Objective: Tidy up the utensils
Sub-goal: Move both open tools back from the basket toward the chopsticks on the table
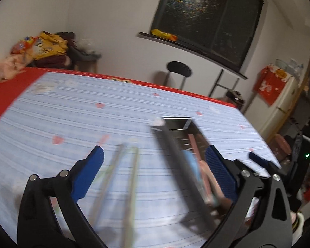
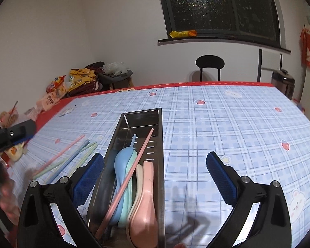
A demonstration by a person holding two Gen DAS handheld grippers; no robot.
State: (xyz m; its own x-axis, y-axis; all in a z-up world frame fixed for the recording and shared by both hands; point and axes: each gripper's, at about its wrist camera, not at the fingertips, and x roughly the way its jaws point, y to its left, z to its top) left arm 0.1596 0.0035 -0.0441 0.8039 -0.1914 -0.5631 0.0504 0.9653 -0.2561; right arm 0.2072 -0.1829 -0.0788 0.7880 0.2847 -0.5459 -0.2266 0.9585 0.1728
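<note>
A long steel utensil tray [image 2: 161, 165] lies on the blue plaid tablecloth [image 2: 227, 124]. In it are a blue spoon [image 2: 121, 161], a green one, a cream one, a pink spoon [image 2: 146, 206] and one pink chopstick [image 2: 132, 173]. Several pastel chopsticks [image 2: 68, 155] lie loose to the tray's left. My right gripper [image 2: 155, 177] is open and straddles the tray's near half, pads clear of it. The left wrist view is blurred. There my left gripper [image 1: 155, 165] is open above loose chopsticks [image 1: 113, 165], with the tray [image 1: 171, 150] by its right finger. Nothing is held.
The cloth sits on a table with a red border [image 2: 175, 84]. Snack bags [image 2: 80, 78] pile up beyond the far left corner. A black chair [image 2: 209, 64] stands behind the table. A small cup [image 2: 14, 153] stands at the left edge, near my left gripper's body [image 2: 20, 134].
</note>
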